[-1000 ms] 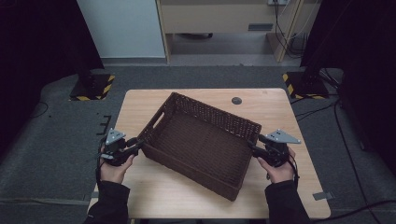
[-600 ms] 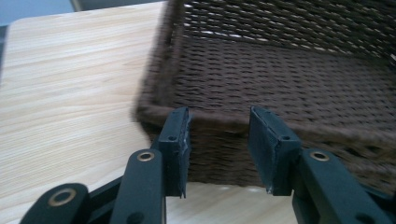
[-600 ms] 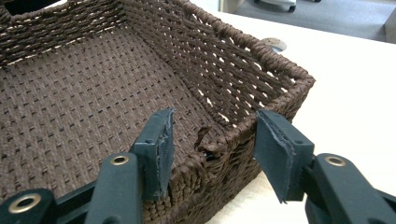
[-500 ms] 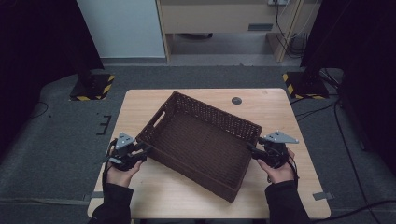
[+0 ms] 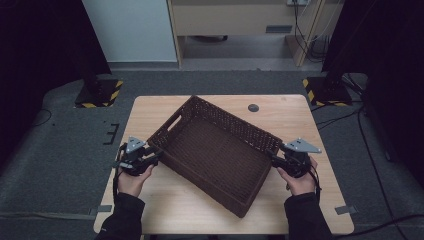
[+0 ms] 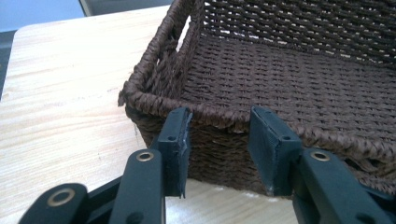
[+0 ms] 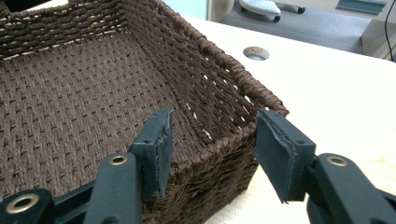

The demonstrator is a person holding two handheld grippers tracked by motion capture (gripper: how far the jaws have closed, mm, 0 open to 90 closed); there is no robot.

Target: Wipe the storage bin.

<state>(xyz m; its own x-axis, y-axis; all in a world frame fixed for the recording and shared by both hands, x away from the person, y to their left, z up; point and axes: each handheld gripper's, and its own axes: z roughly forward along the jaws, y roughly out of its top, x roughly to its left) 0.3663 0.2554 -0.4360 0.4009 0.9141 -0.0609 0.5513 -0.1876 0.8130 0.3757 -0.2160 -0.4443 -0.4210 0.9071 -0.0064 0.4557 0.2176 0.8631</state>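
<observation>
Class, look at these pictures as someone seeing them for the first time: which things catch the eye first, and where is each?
A large dark brown woven rectangular basket sits askew in the middle of the light wooden table, empty. At its two opposite corners a person's hands hold black two-jaw grippers: the left gripper has just been opening in front of one corner's outer wall, and the right gripper straddles the other corner, jaws apart. A small round hole marks the table's far side.
</observation>
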